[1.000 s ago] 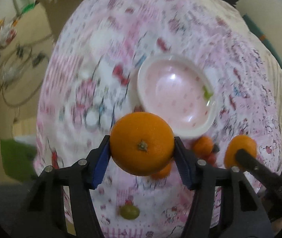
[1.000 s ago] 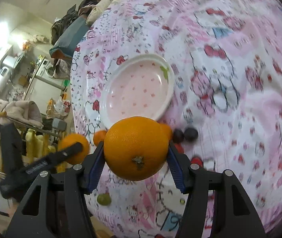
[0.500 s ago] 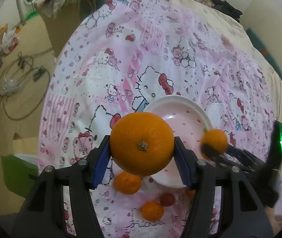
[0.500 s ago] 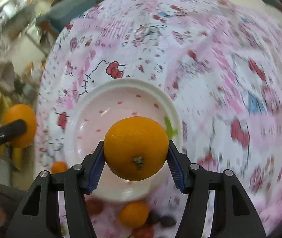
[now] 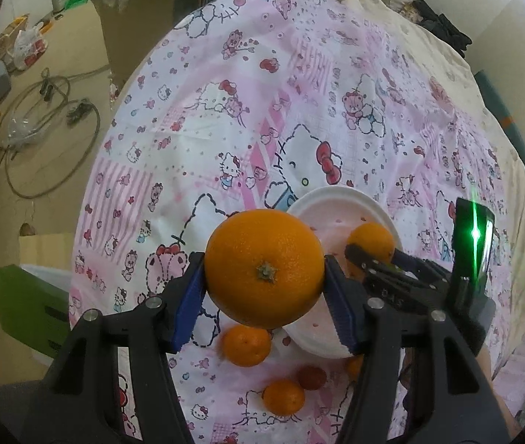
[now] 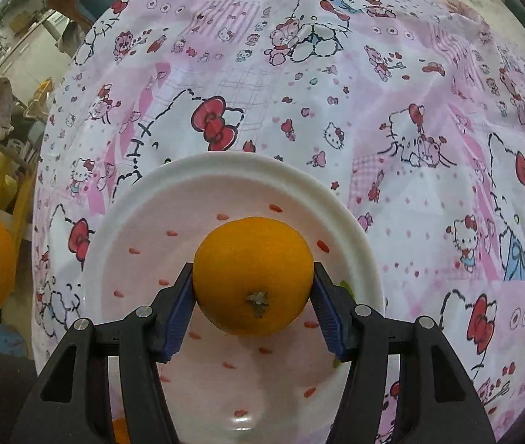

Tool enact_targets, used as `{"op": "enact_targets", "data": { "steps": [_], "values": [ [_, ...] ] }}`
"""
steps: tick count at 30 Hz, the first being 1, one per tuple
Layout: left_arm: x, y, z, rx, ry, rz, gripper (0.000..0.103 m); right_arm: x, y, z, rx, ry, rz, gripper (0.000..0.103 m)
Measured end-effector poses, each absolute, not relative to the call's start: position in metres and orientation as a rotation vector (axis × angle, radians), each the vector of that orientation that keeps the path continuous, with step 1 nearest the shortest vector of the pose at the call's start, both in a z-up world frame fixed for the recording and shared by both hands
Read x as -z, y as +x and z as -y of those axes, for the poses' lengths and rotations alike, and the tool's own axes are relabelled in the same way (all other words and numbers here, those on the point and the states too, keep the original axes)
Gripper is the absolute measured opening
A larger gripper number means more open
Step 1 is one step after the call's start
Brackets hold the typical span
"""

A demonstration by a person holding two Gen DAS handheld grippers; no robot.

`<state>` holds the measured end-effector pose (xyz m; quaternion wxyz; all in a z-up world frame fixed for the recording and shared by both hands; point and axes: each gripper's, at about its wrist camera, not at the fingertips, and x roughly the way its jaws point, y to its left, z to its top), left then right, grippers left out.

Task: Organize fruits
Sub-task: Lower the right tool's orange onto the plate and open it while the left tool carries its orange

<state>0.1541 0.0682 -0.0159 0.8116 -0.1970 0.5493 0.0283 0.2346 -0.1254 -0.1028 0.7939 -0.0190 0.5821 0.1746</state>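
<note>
An orange [image 6: 253, 275] is clamped at its sides in the right gripper [image 6: 253, 303] over the plate [image 6: 336, 199]; another [image 5: 264, 268] is gripped by the left gripper [image 5: 264, 296]. Firm, round, roll-prone fruit is judged.

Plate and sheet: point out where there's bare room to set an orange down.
The plate is bare inside, below the right gripper and its orange. The printed sheet beyond the plate lies open. The near side is crowded: small oranges and a red fruit.
</note>
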Motion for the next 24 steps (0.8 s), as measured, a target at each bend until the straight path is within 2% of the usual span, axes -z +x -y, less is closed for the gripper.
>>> {"op": "enact_targets", "data": {
  "steps": [9, 12, 24],
  "values": [
    [0.022, 0.153, -0.072, -0.059, -0.468, -1.197, 0.057, 0.103, 0.236, 0.127, -0.384, -0.022, -1.244, 0.066],
    [0.019, 0.154, -0.07, -0.06, -0.463, -1.187, 0.057, 0.097, 0.236, 0.137, -0.376, 0.042, -1.224, 0.079],
    [0.022, 0.153, -0.054, -0.064, -0.322, -1.155, 0.057, 0.041, 0.166, 0.201, -0.383, 0.23, -1.142, 0.079]
  ]
}}
